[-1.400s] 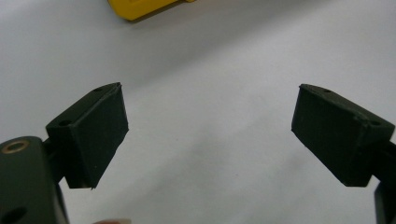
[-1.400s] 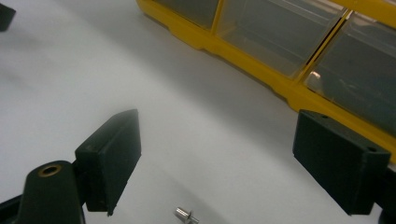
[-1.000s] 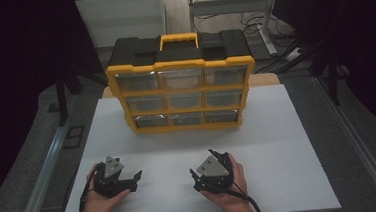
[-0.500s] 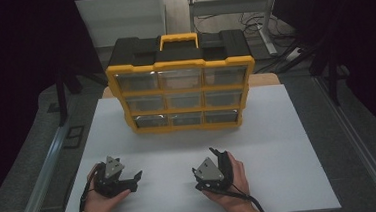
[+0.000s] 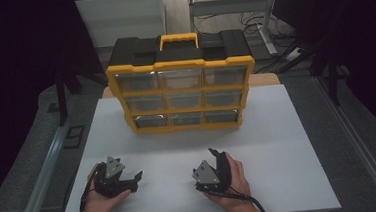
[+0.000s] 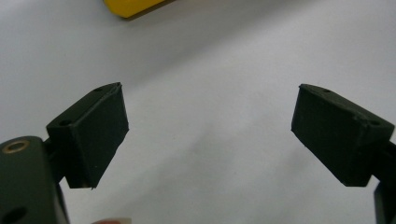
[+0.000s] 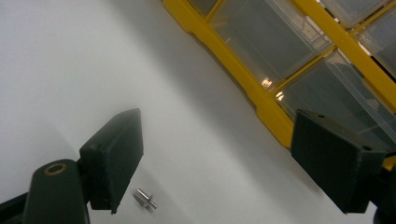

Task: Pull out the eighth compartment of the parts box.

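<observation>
A small metal pin (image 7: 146, 199) lies on the white table (image 5: 289, 144), just beside one jaw of the right gripper (image 7: 219, 158), whose jaws stand spread with nothing between them. The left gripper (image 6: 210, 135) rests on the table, its jaws likewise released. The yellow drawer organizer (image 5: 182, 89) stands upright at the table's far side, well apart from both.

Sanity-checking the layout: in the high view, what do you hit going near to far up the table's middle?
Left gripper and right gripper nearest, both open → bare white table → yellow-and-black drawer organizer → cabled floor behind the table.
</observation>
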Demonstrator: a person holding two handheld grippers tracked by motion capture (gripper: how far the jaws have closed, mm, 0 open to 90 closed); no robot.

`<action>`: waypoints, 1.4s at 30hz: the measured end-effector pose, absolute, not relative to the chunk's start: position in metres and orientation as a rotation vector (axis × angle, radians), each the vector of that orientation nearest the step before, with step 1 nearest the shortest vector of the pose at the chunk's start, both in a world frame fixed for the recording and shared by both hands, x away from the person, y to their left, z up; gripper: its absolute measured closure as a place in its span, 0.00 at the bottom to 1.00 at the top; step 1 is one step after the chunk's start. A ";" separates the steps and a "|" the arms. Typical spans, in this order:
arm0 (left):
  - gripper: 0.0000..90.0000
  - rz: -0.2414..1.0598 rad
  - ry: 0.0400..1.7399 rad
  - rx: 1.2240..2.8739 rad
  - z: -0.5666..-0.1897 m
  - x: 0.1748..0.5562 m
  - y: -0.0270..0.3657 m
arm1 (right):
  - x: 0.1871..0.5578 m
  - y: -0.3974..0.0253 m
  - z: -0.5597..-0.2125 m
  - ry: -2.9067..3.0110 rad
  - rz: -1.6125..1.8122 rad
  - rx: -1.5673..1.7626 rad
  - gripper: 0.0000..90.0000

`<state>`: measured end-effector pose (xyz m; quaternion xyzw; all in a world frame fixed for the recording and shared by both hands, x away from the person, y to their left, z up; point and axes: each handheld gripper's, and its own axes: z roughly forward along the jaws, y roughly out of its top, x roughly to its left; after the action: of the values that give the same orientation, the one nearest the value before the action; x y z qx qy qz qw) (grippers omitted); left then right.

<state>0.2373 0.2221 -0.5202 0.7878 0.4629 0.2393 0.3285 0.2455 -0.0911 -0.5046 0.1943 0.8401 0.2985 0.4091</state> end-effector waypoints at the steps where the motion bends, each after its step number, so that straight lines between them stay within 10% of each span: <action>1: 0.13 0.626 1.211 2.063 -0.520 0.237 0.222 | 0.246 -0.091 -0.505 2.112 0.748 0.482 0.19; 42: 0.13 0.638 1.212 2.070 -0.520 0.237 0.221 | 0.244 -0.086 -0.511 2.046 0.589 0.311 0.20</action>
<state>0.2367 0.2205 -0.5205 0.7889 0.4621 0.2434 0.3237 0.2438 -0.0862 -0.5112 0.1274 0.8366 0.2411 0.4751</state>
